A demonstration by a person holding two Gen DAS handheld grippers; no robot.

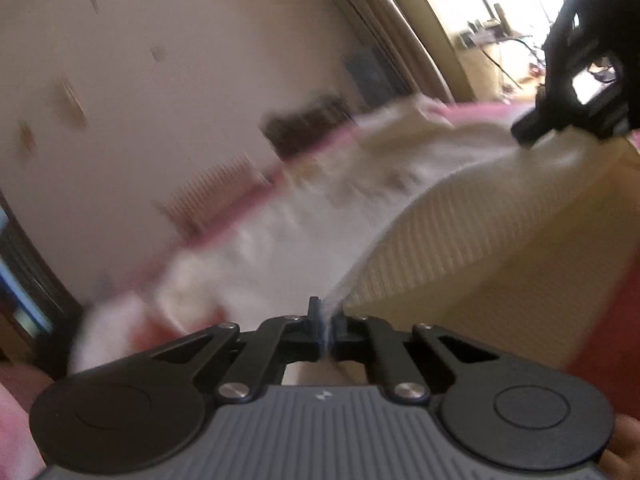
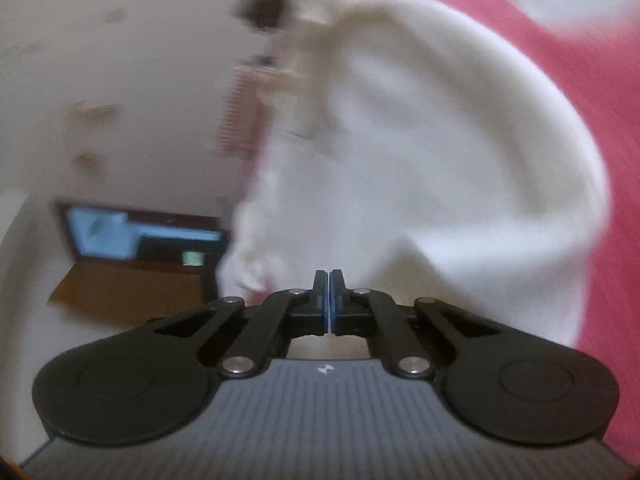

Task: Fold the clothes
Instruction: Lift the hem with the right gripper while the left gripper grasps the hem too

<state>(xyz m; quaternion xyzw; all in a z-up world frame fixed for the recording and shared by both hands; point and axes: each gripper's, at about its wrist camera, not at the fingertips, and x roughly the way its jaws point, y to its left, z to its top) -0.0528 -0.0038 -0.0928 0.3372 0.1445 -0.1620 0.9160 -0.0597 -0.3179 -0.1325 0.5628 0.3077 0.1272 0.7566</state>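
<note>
While the left gripper [image 1: 326, 320] is pinching the cream garment's [image 1: 460, 216] edge at lower centre, the right gripper [image 2: 329, 300] is closing on thin cloth; mid-fold, seemingly; next, laying it flat on the pink bed [image 2: 580, 60].

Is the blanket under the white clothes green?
No, the blanket beneath the white garment is pink in the right wrist view.

left gripper [image 1: 328, 320] pinching cream garment [image 1: 440, 232] edge | right gripper [image 1: 568, 120] on far corner | pink bedding [image 1: 608, 320]
</note>
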